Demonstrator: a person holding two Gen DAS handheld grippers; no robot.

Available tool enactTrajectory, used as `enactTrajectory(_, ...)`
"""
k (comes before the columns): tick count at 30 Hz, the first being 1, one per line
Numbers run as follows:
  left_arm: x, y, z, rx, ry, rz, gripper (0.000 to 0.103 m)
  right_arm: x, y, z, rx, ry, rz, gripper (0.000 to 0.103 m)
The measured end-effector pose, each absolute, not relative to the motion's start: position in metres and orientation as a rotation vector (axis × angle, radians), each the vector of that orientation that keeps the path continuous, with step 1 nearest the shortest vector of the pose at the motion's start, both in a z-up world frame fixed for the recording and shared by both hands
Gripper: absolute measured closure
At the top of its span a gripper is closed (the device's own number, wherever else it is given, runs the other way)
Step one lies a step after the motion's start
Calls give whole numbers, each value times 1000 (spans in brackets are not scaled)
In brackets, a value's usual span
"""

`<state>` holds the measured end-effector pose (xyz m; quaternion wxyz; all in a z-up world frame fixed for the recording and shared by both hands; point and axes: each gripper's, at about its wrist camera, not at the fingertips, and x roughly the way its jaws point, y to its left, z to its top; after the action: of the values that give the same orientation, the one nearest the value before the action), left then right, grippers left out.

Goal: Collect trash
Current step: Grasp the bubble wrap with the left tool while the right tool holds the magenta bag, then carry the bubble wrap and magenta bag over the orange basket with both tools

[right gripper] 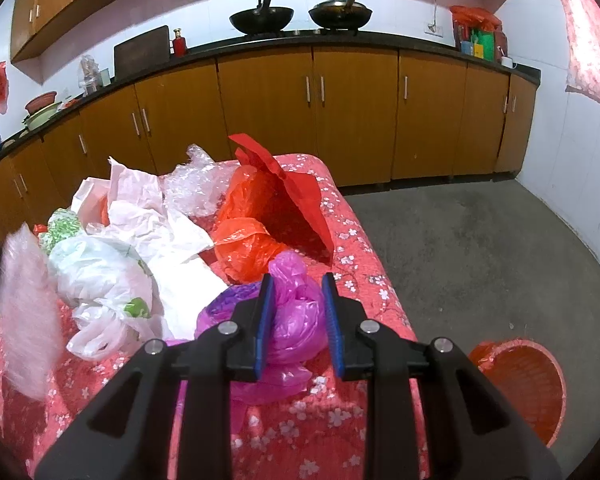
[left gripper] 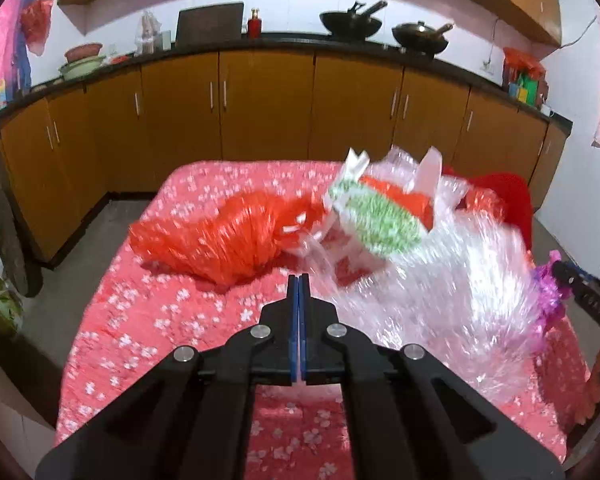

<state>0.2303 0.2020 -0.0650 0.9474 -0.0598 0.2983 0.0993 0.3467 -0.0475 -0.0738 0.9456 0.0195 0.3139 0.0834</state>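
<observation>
Trash lies heaped on a table with a red floral cloth (left gripper: 148, 320). My left gripper (left gripper: 299, 278) is shut, its blue pads pressed together, pinching the edge of a clear plastic film (left gripper: 440, 280) that looks blurred. Beyond it lie a crumpled orange-red bag (left gripper: 220, 236) and a green-and-white wrapper (left gripper: 380, 216). My right gripper (right gripper: 298, 280) is shut on a magenta plastic bag (right gripper: 296, 320), which fills the gap between its pads. That gripper also shows at the right edge of the left wrist view (left gripper: 580, 284).
An orange basket (right gripper: 528, 384) stands on the grey floor right of the table. White bags (right gripper: 100, 276), bubble wrap (right gripper: 196, 188), a red paper sheet (right gripper: 296, 184) and an orange bag (right gripper: 244, 252) cover the cloth. Brown cabinets (right gripper: 352, 120) run behind.
</observation>
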Motion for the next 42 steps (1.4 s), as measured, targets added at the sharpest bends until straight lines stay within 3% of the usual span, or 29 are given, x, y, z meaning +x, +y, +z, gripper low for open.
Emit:
enactTrajectory(6,226,209,-50,-138,570,182,101,340,-50,-68,46,633,178,78)
enactTrajectory(7,226,210,-50,-147,572,173,89,339,-50,-68,45,633,179,78)
enactTrajectory(8,225,211,-51,-155,576,169,61,338,-50,-67,41,631,179,78)
enactTrajectory(10,220,210,-52,-168,559,171,41,337,-51,-67,37,632,178,78)
enactTrajectory(22,225,186,-69,-99,626,87,41,332,-48,-63,24,635,182,78)
enactTrajectory(24,227,184,-78,-82,649,95,47,333,-49,-64,26,638,178,78)
enactTrajectory(26,230,185,-85,-86,674,90,65,333,-50,-65,27,641,176,78)
enactTrajectory(29,233,187,-90,-81,689,91,84,334,-49,-67,26,645,175,78)
enactTrajectory(31,235,189,-91,-70,691,104,90,335,-48,-67,23,643,174,78)
enactTrajectory(42,236,209,-85,-74,655,215,94,335,-41,-71,16,622,181,78)
